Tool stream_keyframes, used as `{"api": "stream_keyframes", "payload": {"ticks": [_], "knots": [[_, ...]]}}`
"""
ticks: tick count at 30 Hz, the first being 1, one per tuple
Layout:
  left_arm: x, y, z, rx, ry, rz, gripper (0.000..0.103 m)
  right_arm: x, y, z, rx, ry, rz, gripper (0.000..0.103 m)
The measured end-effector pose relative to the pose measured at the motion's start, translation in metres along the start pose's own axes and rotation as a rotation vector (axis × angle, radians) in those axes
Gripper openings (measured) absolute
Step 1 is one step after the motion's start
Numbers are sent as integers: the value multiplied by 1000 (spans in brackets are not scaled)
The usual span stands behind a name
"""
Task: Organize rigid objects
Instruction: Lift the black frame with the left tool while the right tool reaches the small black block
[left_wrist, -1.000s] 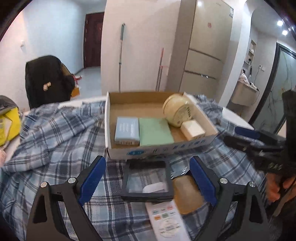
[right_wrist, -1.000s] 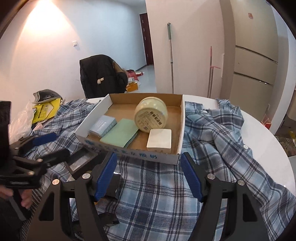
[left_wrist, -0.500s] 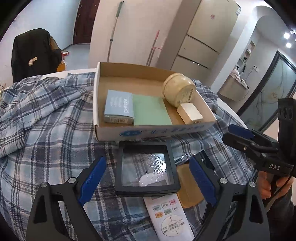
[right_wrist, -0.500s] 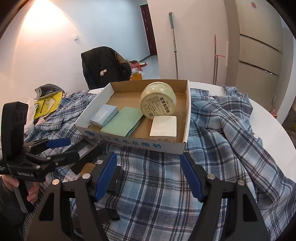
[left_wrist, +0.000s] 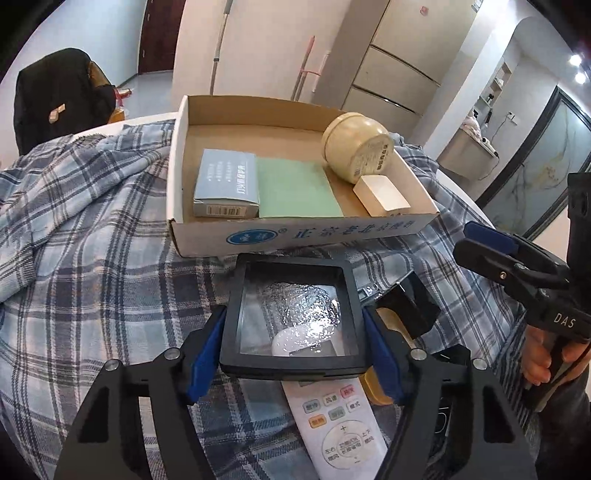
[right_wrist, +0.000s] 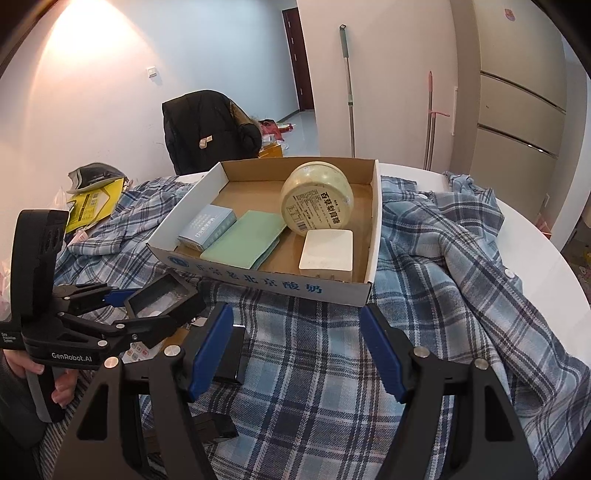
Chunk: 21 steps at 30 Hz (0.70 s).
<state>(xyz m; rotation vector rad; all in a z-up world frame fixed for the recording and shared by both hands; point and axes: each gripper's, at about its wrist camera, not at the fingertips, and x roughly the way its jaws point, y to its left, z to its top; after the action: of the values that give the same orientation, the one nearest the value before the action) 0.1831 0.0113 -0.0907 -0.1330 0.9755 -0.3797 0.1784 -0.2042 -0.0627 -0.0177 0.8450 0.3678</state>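
Observation:
A black square frame with a clear pane (left_wrist: 295, 314) lies on the plaid cloth just in front of a cardboard box (left_wrist: 295, 236). My left gripper (left_wrist: 293, 354) straddles it. Its jaws are closing, and both blue pads (left_wrist: 205, 354) touch the frame's sides. Seen in the right wrist view, the same left gripper (right_wrist: 147, 310) holds the frame (right_wrist: 162, 295) low at the left. My right gripper (right_wrist: 295, 317) hovers open over bare cloth before the box (right_wrist: 266, 284), with nothing between its fingers. The box holds a blue carton (left_wrist: 227, 184), a green pad (left_wrist: 295, 188), a cream tin (left_wrist: 356, 147) and a white block (left_wrist: 382, 194).
A white remote (left_wrist: 340, 424) lies partly under the frame, beside a tan flat piece (left_wrist: 376, 391) and a small black part (left_wrist: 410, 306). Plaid shirt cloth (right_wrist: 443, 277) covers a round white table (right_wrist: 546, 236). A chair with a dark coat (right_wrist: 207, 129) stands behind.
My left gripper has sunk and tipped down over the black frame, and its jaws have narrowed from wide open until the pads meet the frame's sides. The right gripper has hardly moved.

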Motion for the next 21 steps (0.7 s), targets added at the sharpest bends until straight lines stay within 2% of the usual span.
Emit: {"api": "stream_keyframes", "payload": {"ticks": [3,9,13,16,19,21], "knots": [[-8,2,1,-14,-48,14,72,-1,1,0,-7,-8,-10,70],[-45,-5,4,-7,-200,7,72,-8,6,5,-17,-19,-26,70],[-75,-17,-3,41,-299,94,72,-14,16,10,-28,1,0,70],[-100,-18,-9,18,-352,145,72,-11,26,9,-26,73,76,58],[-120,-15,-14,-7,-392,165,72,-4,39,5,-69,98,57,56],[-127,-15,-16,-8,-409,188,72,3,44,3,-81,112,48,48]]}}
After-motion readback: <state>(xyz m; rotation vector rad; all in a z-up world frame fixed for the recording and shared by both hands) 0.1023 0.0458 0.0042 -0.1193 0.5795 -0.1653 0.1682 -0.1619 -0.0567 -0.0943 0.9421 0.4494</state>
